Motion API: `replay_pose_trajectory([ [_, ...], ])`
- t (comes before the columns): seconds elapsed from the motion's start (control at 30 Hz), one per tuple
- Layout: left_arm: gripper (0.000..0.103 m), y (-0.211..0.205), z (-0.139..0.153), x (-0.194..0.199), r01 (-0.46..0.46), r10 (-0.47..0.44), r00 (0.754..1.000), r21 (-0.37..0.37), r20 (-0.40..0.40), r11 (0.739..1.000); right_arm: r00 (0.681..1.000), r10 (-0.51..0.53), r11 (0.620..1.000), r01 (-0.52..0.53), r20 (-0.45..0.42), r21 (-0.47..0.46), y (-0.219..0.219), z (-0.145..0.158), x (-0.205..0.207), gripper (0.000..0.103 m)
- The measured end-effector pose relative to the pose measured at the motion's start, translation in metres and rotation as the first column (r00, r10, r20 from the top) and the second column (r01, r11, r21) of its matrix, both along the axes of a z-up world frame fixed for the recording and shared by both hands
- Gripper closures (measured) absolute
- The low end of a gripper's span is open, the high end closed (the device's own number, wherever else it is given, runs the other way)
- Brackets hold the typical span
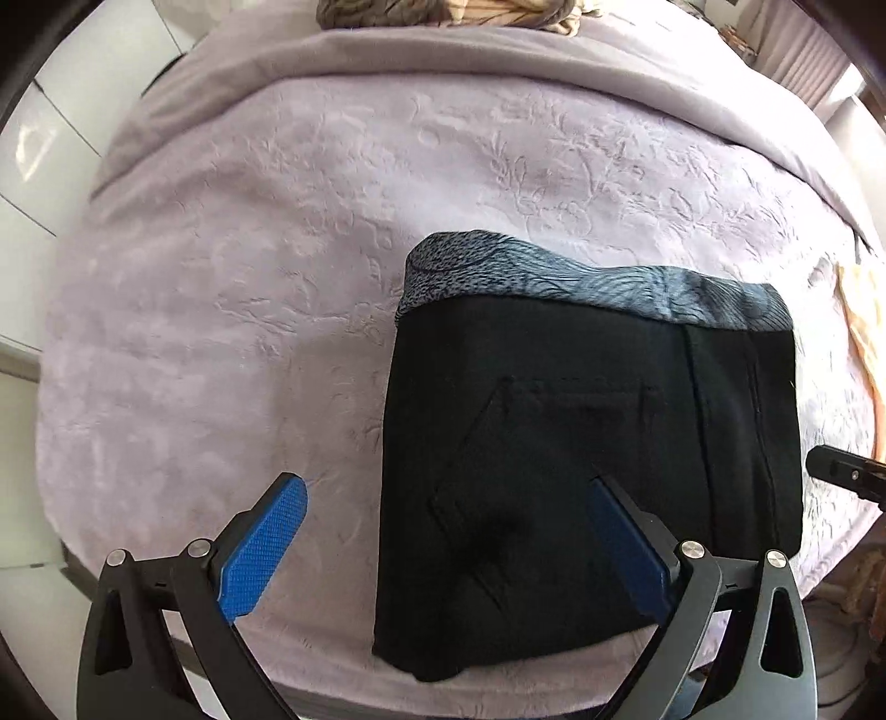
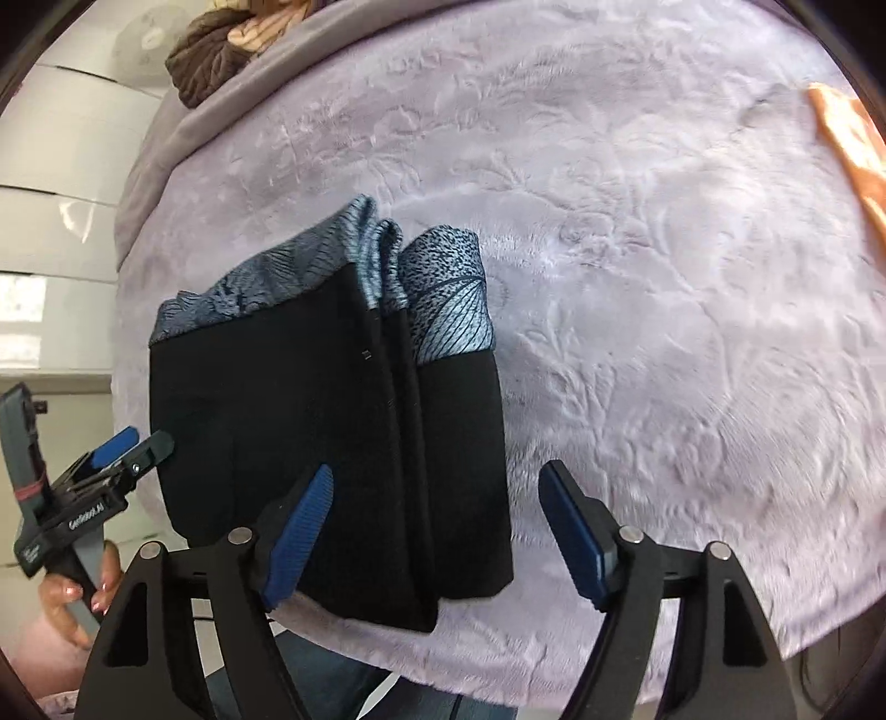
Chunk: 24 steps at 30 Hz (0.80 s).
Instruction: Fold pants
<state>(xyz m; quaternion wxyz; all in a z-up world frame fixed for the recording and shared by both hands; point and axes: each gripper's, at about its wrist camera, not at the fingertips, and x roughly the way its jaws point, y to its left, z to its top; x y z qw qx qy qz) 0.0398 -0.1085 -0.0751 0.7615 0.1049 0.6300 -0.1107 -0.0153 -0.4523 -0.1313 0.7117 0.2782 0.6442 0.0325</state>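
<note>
Pants [image 1: 587, 471] lie folded compact on the bed [image 1: 249, 277] — you look finished; left gripper [image 1: 448, 548] and right gripper [image 2: 437, 531] gape wide, holding nothing.

I'm seeing the bed [image 1: 277, 232] under its lilac embossed blanket [image 2: 637, 277], with the folded black pants [image 1: 581, 443] lying on it.

A lilac plush bedspread [image 1: 277, 266] embossed with a floral pattern covers the bed. At the bedspread's far edge a plain, smoother lilac band [image 1: 443, 50] crosses it. Beyond that band lies a bundle of brown and peach cloth [image 2: 221, 44]. On the bedspread's right side rests a piece of orange fabric [image 2: 847, 144]. Off the bedspread's left side stand glossy white cabinet fronts [image 1: 39, 144].
</note>
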Motion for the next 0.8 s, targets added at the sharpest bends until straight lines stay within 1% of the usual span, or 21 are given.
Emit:
replay_pose_trajectory([
  [0.1, 0.002, -0.007, 0.003, -0.007, 0.019, -0.019, 1.0, 0.033, 0.002, 0.999, 1.0, -0.022, 0.999, 0.022, 0.017, -0.037, 0.007, 0.012, -0.007, 0.02],
  [0.17, 0.002, -0.007, 0.003, -0.012, 0.025, -0.025, 1.0, 0.047, 0.002, 0.999, 0.999, -0.029, 0.996, 0.032, 0.034, -0.084, 0.016, 0.02, -0.01, 0.019],
  [0.27, 0.002, -0.005, 0.004, -0.022, 0.044, -0.045, 0.999, 0.044, 0.0, 0.998, 0.998, -0.011, 0.991, 0.019, 0.058, -0.131, 0.034, 0.03, -0.015, 0.018],
  [0.3, 0.002, -0.005, 0.004, -0.025, 0.05, -0.05, 0.999, 0.04, 0.001, 0.998, 0.998, -0.004, 0.989, 0.014, 0.064, -0.146, 0.038, 0.034, -0.02, 0.016],
  [0.33, 0.002, -0.005, 0.003, -0.028, 0.057, -0.058, 0.998, 0.035, 0.002, 0.998, 0.997, 0.001, 0.987, 0.011, 0.075, -0.161, 0.041, 0.038, -0.027, 0.008],
  [0.37, 0.002, -0.004, 0.004, -0.031, 0.065, -0.065, 0.998, 0.036, 0.003, 0.997, 0.996, 0.003, 0.984, 0.012, 0.085, -0.177, 0.047, 0.039, -0.027, 0.006],
  [0.4, 0.002, -0.004, 0.004, -0.034, 0.07, -0.07, 0.998, 0.038, 0.006, 0.997, 0.995, 0.005, 0.98, 0.015, 0.098, -0.197, 0.054, 0.041, -0.029, 0.0],
  [0.5, 0.002, 0.0, 0.008, -0.042, 0.073, -0.074, 0.997, 0.036, 0.025, 0.997, 0.994, -0.002, 0.977, 0.026, 0.11, -0.213, 0.068, 0.043, -0.034, 0.0],
  [0.6, 0.002, 0.004, 0.016, -0.048, 0.064, -0.065, 0.997, 0.026, 0.051, 0.998, 0.996, 0.006, 0.97, 0.016, 0.089, -0.244, 0.082, 0.045, -0.04, 0.0],
  [0.67, 0.002, 0.006, 0.021, -0.052, 0.062, -0.064, 0.996, 0.026, 0.069, 0.998, 0.997, 0.008, 0.968, 0.013, 0.082, -0.249, 0.088, 0.049, -0.043, 0.0],
  [0.8, 0.002, 0.008, 0.028, -0.058, 0.067, -0.067, 0.994, 0.001, 0.088, 0.998, 0.996, -0.01, 0.965, 0.034, 0.091, -0.259, 0.096, 0.058, -0.05, 0.0],
])
